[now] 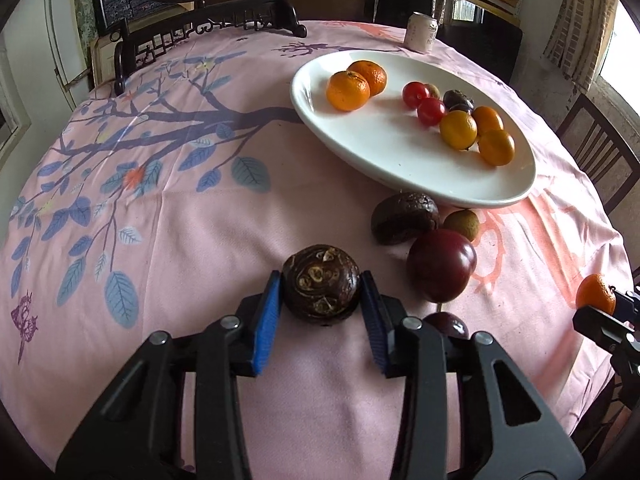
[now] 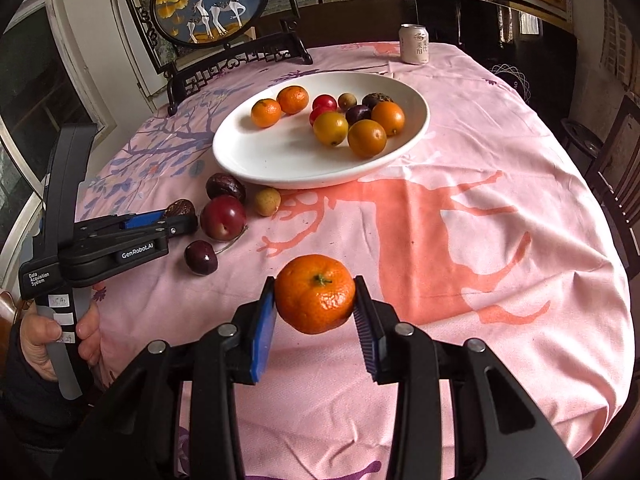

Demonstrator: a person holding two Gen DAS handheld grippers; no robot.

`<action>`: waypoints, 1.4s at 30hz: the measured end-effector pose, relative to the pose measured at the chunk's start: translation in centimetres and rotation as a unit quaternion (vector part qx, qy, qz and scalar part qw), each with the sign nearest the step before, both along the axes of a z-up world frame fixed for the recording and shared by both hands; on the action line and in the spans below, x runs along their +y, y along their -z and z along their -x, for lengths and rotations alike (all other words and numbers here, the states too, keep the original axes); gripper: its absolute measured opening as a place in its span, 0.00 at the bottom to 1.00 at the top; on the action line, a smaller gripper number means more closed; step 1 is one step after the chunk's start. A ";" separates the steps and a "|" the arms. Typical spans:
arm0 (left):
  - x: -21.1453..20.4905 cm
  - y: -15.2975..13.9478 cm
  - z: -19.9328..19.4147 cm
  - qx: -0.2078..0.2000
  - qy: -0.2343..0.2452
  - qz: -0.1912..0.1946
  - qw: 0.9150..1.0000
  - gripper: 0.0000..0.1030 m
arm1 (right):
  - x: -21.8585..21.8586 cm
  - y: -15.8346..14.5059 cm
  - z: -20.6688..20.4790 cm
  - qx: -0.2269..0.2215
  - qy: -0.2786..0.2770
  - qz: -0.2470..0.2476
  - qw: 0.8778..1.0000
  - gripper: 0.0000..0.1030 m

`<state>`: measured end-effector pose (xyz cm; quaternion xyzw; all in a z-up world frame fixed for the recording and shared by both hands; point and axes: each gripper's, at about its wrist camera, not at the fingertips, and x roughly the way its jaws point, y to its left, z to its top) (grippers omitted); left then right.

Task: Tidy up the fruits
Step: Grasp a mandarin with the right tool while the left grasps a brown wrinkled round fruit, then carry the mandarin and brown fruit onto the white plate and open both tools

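Right wrist: left hand-held gripper (image 2: 180,216) marked "GenRobot.AI", "Data Acquisition System".

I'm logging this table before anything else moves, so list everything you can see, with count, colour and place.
plate: one, white, oval, mid-table
mandarins on plate: two, orange, far left part of the plate
yellow-orange round fruits: three, right part of the plate
cherry tomatoes: two, red, plate centre
dark fruits on plate: two, behind the yellow-orange ones
small tan fruit: one on plate, another on cloth
wrinkled dark fruit: one, on cloth by the plate rim
plums: two, dark red, on cloth
can: one, pale, far edge
tablecloth: pink, printed
left gripper: closed on brown passion fruit
right gripper: closed on mandarin
hand: one, holding left gripper's handle
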<state>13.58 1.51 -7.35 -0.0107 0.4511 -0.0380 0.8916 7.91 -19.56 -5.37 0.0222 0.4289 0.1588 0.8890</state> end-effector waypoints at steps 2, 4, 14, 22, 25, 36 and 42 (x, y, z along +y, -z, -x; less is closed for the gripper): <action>0.3 -0.5 0.9 -0.005 -0.002 0.009 1.000 0.38 | 0.0 -0.1 0.2 -0.002 -0.001 0.000 1.000 0.37; 0.7 -1.1 1.7 -0.009 -0.004 0.019 1.000 0.38 | 0.0 -0.1 0.2 -0.003 0.000 -0.002 1.000 0.37; 0.2 -5.2 3.8 -0.040 0.037 0.041 0.998 0.38 | 0.0 -0.2 -0.1 -0.001 0.003 -0.001 1.000 0.37; -1.8 -8.3 -0.8 -0.042 0.077 0.011 0.996 0.38 | -0.7 -1.1 -2.8 0.000 0.001 0.000 1.000 0.37; -2.7 -9.2 -4.7 -0.039 0.078 -0.010 0.996 0.38 | -0.8 -2.3 -5.6 -0.007 -0.007 0.011 1.000 0.37; -7.7 -7.7 -21.8 0.004 0.058 0.002 0.998 0.39 | 1.9 -2.1 -20.9 -0.018 0.002 0.065 0.998 0.37; -9.0 -5.7 -24.0 0.023 0.062 0.003 0.998 0.39 | 1.3 -0.6 -22.7 -0.012 0.006 0.052 0.999 0.37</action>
